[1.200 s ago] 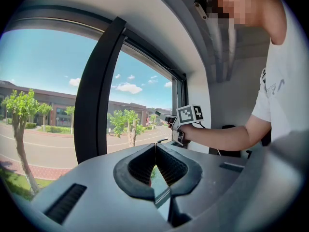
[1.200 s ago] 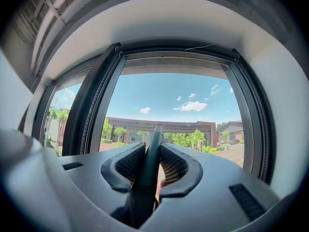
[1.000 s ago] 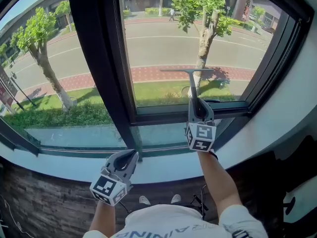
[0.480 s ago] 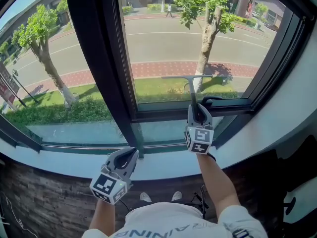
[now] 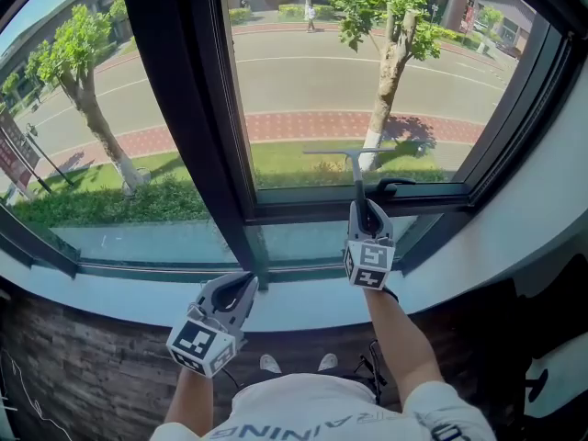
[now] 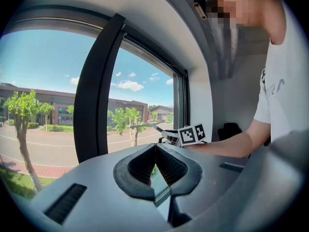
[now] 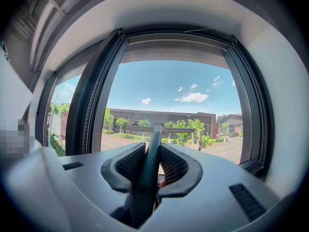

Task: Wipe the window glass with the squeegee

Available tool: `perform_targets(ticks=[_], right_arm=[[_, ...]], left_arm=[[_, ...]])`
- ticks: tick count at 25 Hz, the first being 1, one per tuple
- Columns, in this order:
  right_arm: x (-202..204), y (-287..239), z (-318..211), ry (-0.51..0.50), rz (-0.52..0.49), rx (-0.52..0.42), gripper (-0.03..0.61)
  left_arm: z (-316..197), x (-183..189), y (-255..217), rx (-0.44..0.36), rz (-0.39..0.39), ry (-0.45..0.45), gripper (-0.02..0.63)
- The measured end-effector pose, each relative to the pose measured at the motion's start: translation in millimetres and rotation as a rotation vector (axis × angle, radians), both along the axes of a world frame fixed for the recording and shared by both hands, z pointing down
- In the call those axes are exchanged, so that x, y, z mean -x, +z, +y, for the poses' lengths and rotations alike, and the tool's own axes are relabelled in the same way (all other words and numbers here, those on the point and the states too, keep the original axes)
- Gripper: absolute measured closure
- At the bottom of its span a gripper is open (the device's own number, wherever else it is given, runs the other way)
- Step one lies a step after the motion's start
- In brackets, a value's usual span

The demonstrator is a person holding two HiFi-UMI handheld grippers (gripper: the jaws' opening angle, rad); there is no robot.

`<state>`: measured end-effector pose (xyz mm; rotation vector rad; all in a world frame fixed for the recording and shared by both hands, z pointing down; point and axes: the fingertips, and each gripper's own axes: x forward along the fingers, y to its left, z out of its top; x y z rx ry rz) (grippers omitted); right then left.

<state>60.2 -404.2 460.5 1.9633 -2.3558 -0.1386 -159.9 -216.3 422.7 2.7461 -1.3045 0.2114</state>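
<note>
Right gripper (image 5: 366, 211), raised in front of the right-hand pane, with its jaws clamped on the slim handle of the dark T-shaped squeegee (image 5: 356, 168). In the right gripper view the handle runs up between the two ribbed pads and projects beyond their tips, ending in the long narrow blade set crosswise. In the head view the blade lies level across the lower part of the window glass (image 5: 303, 81), just above the pane's bottom frame rail and directly ahead of the jaws. Whether the blade edge presses on the glass cannot be told.

Left gripper (image 5: 243, 286), held low over the white window sill (image 5: 303, 309), near the foot of the dark vertical frame post (image 5: 179, 108) that divides the two panes. Its jaws are together, tips touching, with nothing between them. It is well apart from the squeegee.

The person's bare right forearm (image 5: 395, 338) extends from the white sleeve to the right gripper. A road, grass and trees show through the glass.
</note>
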Motion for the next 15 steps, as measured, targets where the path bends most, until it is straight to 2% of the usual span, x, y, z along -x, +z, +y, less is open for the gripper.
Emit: perform_targets(ticks=[9, 15], right_arm=[[-11.3, 45.2, -2.5, 0.006, -0.049, 0.104, 0.479], [-11.7, 52.6, -2.7, -0.004, -0.03, 0.108, 0.479]], left_arm=[[-1.8, -3.3, 6.9, 0.012, -0.015, -0.008, 0.595], [-3.9, -5.1, 6.2, 0.013, -0.02, -0.014, 0.597]])
